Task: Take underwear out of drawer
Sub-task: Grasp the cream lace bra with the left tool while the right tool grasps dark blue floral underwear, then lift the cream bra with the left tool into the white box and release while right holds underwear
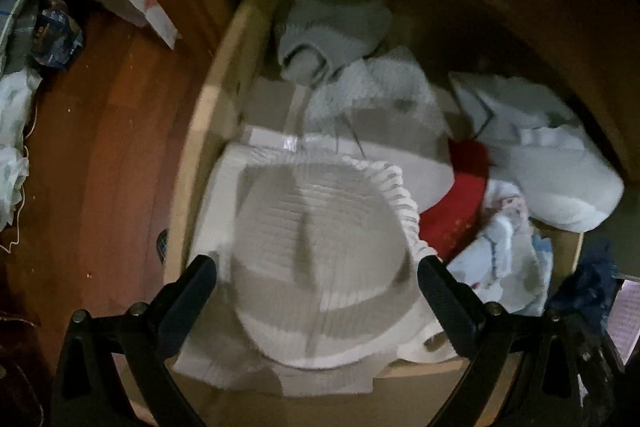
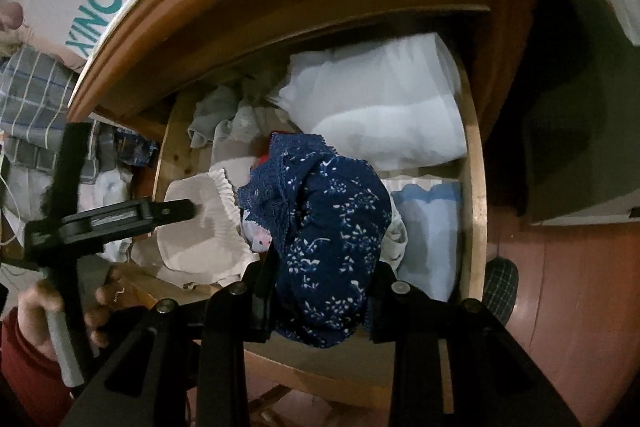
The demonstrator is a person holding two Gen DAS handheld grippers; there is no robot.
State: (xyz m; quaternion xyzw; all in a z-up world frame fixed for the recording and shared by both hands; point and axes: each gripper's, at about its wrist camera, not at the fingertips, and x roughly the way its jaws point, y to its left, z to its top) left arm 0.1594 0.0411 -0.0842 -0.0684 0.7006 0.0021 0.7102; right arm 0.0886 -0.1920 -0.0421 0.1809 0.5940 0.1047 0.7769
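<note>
A: Right gripper (image 2: 320,291) clamped on navy floral underwear (image 2: 332,227), lifted over the drawer's (image 2: 476,187) front edge.
B: Left gripper (image 1: 316,279) wide, white ruffled underwear (image 1: 320,227) directly below, front-left corner.

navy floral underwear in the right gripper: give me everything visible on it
The navy floral underwear is dark blue fabric with a small white flower print and a scalloped lace trim along its upper left edge. It looks soft and thin, and it is bunched and crumpled, not spread flat. The right gripper is shut on its lower part, with the bunch standing above the fingers. In the picture it sits over the open wooden drawer; whether it touches the clothes behind it cannot be told.
</note>
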